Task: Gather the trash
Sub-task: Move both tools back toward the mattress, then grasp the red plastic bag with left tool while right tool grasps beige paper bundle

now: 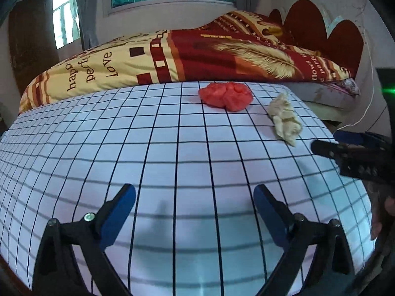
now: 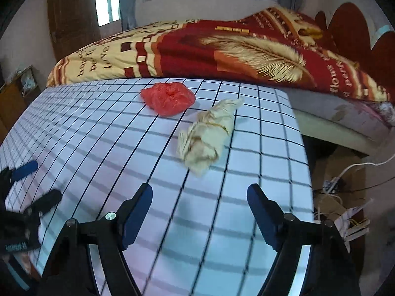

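Note:
A crumpled red plastic bag (image 1: pixel 226 96) (image 2: pixel 168 98) lies near the far edge of the checked table (image 1: pixel 148 153) (image 2: pixel 111 135). A crumpled cream paper wad (image 1: pixel 285 118) (image 2: pixel 208 137) lies to its right, nearer the right edge. My left gripper (image 1: pixel 195 197) is open and empty over the near middle of the table, well short of both. My right gripper (image 2: pixel 200 197) is open and empty, just short of the cream wad. The right gripper also shows at the right edge of the left wrist view (image 1: pixel 328 143), and the left gripper shows at the left of the right wrist view (image 2: pixel 39 182).
A bed with a red and yellow quilt (image 1: pixel 197 54) (image 2: pixel 222 49) runs right behind the table. Off the table's right edge lie cardboard, cables and clutter on the floor (image 2: pixel 340 192). A wooden door (image 2: pixel 71 17) stands at the back left.

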The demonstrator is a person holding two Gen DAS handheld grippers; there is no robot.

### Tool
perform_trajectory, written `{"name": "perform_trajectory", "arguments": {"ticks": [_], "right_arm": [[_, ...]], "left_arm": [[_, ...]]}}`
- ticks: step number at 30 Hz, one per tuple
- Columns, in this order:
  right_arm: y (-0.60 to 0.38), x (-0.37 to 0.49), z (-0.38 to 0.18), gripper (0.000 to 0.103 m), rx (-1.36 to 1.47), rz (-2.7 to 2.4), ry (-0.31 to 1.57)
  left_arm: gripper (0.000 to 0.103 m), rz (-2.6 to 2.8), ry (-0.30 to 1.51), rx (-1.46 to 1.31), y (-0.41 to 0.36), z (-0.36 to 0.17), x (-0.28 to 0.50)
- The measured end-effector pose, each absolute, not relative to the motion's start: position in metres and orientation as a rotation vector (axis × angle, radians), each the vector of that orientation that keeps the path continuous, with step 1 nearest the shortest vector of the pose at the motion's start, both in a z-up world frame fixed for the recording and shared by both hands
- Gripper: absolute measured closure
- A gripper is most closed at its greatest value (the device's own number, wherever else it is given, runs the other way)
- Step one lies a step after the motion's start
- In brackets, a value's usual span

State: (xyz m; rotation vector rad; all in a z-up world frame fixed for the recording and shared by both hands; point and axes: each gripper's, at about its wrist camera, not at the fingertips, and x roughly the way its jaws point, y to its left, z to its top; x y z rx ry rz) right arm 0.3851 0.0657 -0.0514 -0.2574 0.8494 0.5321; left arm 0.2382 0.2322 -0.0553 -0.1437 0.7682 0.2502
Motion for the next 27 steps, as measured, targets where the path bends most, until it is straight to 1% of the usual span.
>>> {"name": "perform_trajectory", "arguments": {"ticks": [7, 9, 10, 11, 12, 16, 25, 27], "right_arm": [[0.091, 0.437, -0.075, 0.022, -0.225, 0.531, 0.916], [0.094, 0.448, -0.080, 0.025, -0.223, 0.538, 0.926], [0.094, 0.451, -0.082, 0.036, -0.217, 0.552, 0.928], [0.093, 0.455, -0.084, 0.051, -0.214, 0.566, 0.933], [0.092, 0.459, -0.086, 0.057, -0.215, 0.568, 0.941], [0.077, 0.481, -0.084, 0.066, -0.199, 0.552, 0.917], [0.055, 0.534, -0.079, 0.068, -0.170, 0.519, 0.916], [0.056, 0.539, -0.079, 0.068, -0.169, 0.522, 0.918]], "left_arm": [[0.006, 0.241, 0.788, -0.144, 0.240, -0.063, 0.282], [0.006, 0.242, 0.790, -0.139, 0.240, -0.063, 0.291], [0.006, 0.241, 0.787, -0.144, 0.240, -0.063, 0.297], [0.006, 0.235, 0.783, -0.153, 0.240, -0.063, 0.302], [0.006, 0.226, 0.784, -0.157, 0.238, -0.063, 0.309], [0.006, 0.213, 0.783, -0.145, 0.232, -0.062, 0.339], [0.006, 0.207, 0.831, -0.096, 0.217, -0.065, 0.431], [0.009, 0.209, 0.866, -0.072, 0.215, -0.069, 0.449]]}}
